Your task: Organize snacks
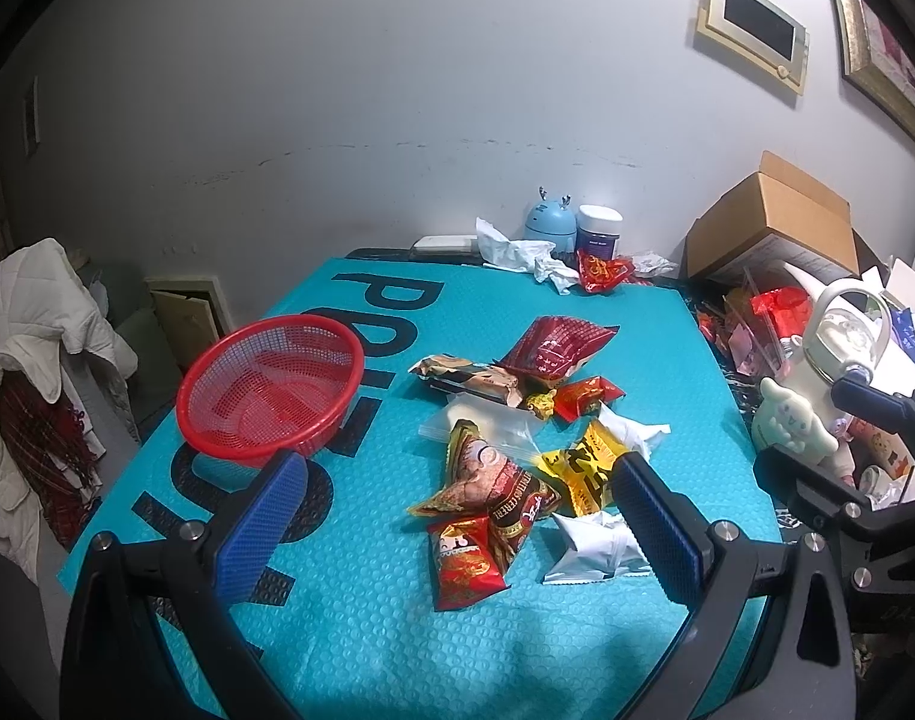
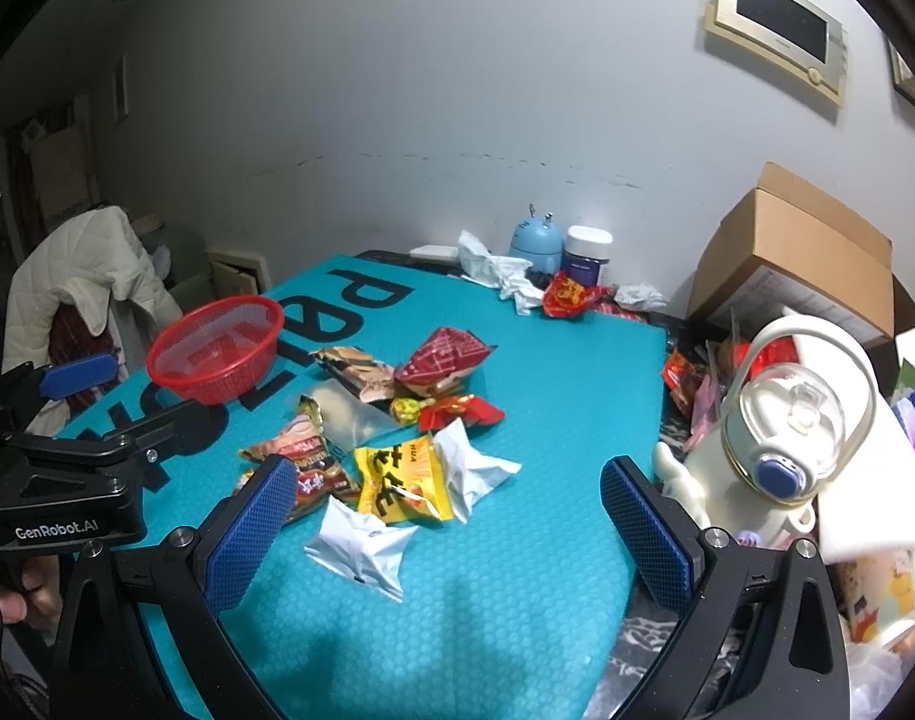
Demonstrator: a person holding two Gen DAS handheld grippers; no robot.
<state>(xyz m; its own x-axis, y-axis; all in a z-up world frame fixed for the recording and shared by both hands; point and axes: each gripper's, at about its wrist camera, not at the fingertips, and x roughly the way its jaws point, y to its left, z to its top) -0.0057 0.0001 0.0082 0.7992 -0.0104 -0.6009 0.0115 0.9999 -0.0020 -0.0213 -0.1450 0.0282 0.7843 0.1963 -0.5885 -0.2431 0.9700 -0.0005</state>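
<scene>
I am holding my left gripper above the near part of the teal mat, its 2 blue pads spread wide with nothing between them. My right gripper is hovering just beside it, equally wide apart and gripping nothing. The snacks are lying in a loose pile in the middle of the mat: a yellow packet is sitting between 2 white packets, one nearer me and one to its right, and a red packet is lying at the near left edge of the pile, touching a brown cereal packet. Farther back, a dark red bag is resting against a long brown wrapper. The red basket is standing on the mat to the left of the pile, apart from it, with no snacks inside. A cardboard box is sitting among the clutter off the right side of the mat
</scene>
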